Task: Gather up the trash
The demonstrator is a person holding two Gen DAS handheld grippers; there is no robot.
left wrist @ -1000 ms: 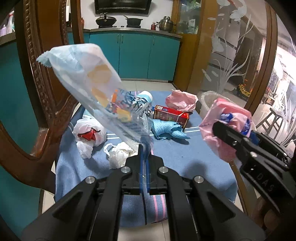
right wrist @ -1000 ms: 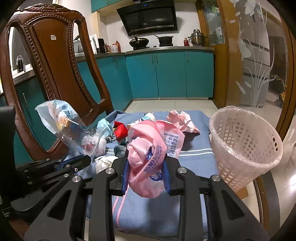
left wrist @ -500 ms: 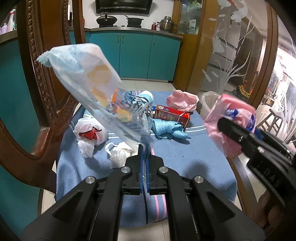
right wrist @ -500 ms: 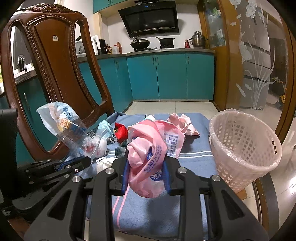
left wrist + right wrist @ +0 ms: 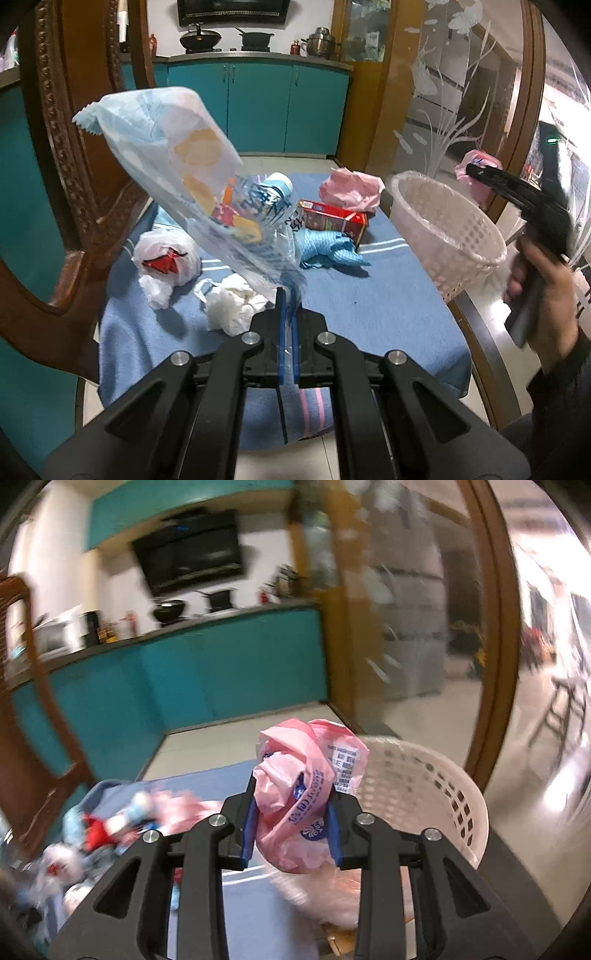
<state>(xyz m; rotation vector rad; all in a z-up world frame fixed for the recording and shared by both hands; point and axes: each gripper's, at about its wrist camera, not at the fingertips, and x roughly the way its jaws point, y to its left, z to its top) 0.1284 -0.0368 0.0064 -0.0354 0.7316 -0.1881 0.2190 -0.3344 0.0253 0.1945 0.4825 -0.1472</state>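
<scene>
My left gripper (image 5: 287, 306) is shut on a clear printed plastic bag (image 5: 192, 184), held up above the blue cloth-covered table (image 5: 369, 306). My right gripper (image 5: 291, 812) is shut on a crumpled pink plastic bag (image 5: 303, 794) and holds it above the near rim of the white lattice basket (image 5: 417, 786). In the left wrist view the basket (image 5: 443, 225) stands at the table's right edge, with the right gripper (image 5: 476, 173) and pink bag (image 5: 476, 162) over its far side.
On the table lie a white bag with red wrapper (image 5: 166, 258), crumpled white tissue (image 5: 232, 302), blue cloth (image 5: 328, 251), a red box (image 5: 332, 221) and pink paper (image 5: 351, 188). A wooden chair back (image 5: 66, 166) stands left. The right wrist view is motion-blurred.
My right gripper has swung to the right with the pink bag, from over the table's middle to above the basket. The left gripper and its clear bag have stayed put.
</scene>
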